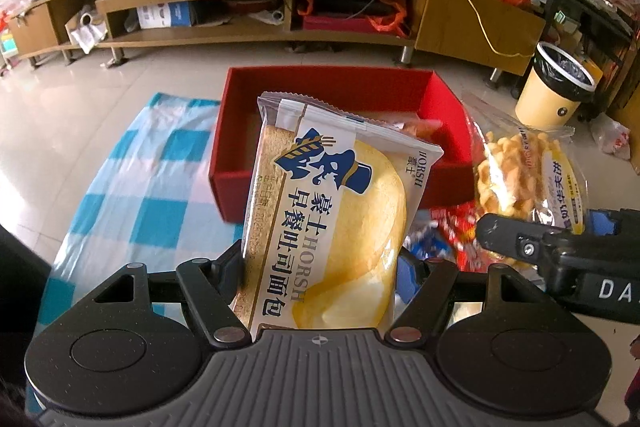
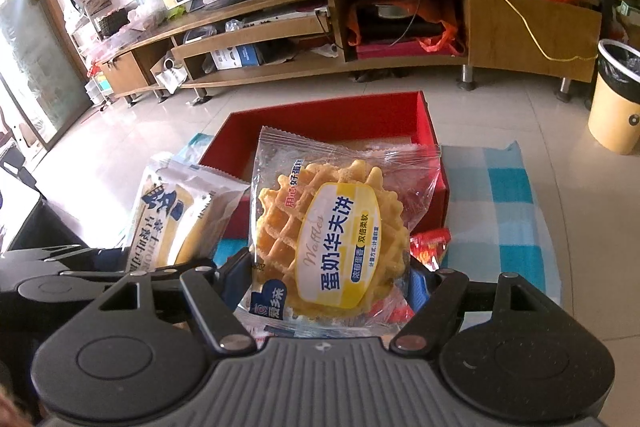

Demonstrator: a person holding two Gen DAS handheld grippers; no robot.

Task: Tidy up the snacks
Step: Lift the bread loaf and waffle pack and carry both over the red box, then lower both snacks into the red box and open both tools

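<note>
My left gripper point(image 1: 320, 267) is shut on a white and yellow toast bread packet point(image 1: 332, 219), held up in front of the open red box point(image 1: 248, 183). My right gripper point(image 2: 332, 279) is shut on a clear waffle packet point(image 2: 332, 227), also held before the red box point(image 2: 320, 115). Each packet shows in the other view too: the waffle packet point(image 1: 520, 179) at the right, the bread packet point(image 2: 176, 219) at the left. The box holds at least one packet, mostly hidden. Red snack packets point(image 1: 456, 227) lie on the cloth below.
A blue and white checked cloth point(image 1: 132, 195) covers the table under the box. Beyond lie a tiled floor, a long wooden TV stand point(image 1: 280, 7) and a yellow bin point(image 1: 556, 91) at the right. The cloth also shows in the right wrist view point(image 2: 504, 211).
</note>
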